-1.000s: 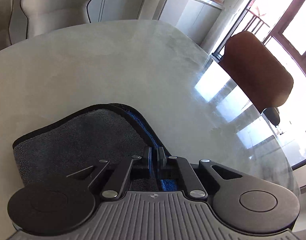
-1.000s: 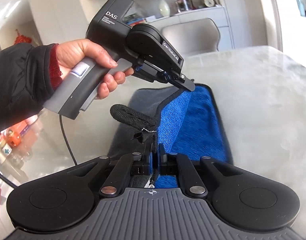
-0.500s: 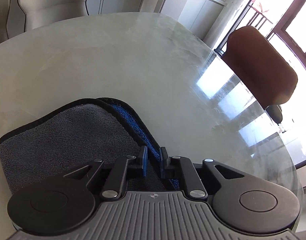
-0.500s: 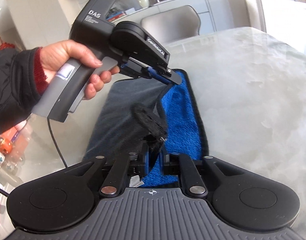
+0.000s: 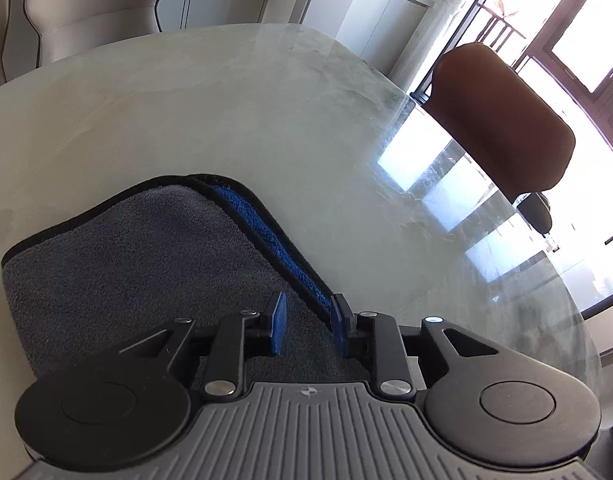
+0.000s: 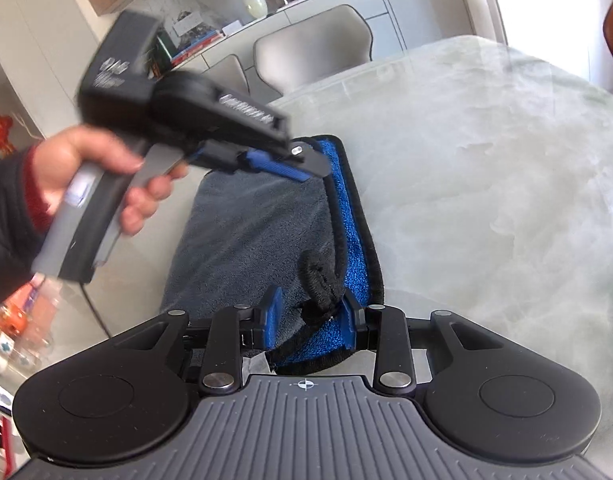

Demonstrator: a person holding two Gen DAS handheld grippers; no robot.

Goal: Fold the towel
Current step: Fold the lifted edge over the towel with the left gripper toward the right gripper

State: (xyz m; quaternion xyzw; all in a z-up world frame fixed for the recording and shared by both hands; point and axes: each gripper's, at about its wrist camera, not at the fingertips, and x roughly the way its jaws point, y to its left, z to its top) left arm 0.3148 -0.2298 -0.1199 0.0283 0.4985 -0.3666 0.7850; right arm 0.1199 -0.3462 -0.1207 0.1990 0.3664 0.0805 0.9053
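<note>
On the pale marble table [image 5: 226,120], one towel [image 5: 126,264] lies folded over itself, grey side up, with a strip of its blue side [image 6: 352,232] showing along the right-hand long edge and a black hem all round. It sits toward the near edge of the table, well apart from the far rim.

From the left wrist view, the left gripper [image 5: 306,322] hovers over the towel's right edge; its jaws are opening, both blue pads [image 5: 280,320] stand clear of the cloth, and nothing is pinched between them, the grey pile and the blue strip simply lying below the gap. In the right wrist view this same tool appears blurred, carried by the person's left hand [image 6: 102,172] in a dark sleeve, its tip above the towel's far right corner.

The right gripper [image 6: 312,318] is at the towel's near end. Its jaws are opening too. A bunched black hanging loop [image 6: 318,276] and the hemmed corner lie between the fingers, resting against the right pad, while the left pad is apart from the cloth, so the grip is loose.

Counted: one towel, two grippers, two pale chairs [image 5: 94,0] beyond the far edge, one brown chair [image 5: 502,116] at the right edge.
</note>
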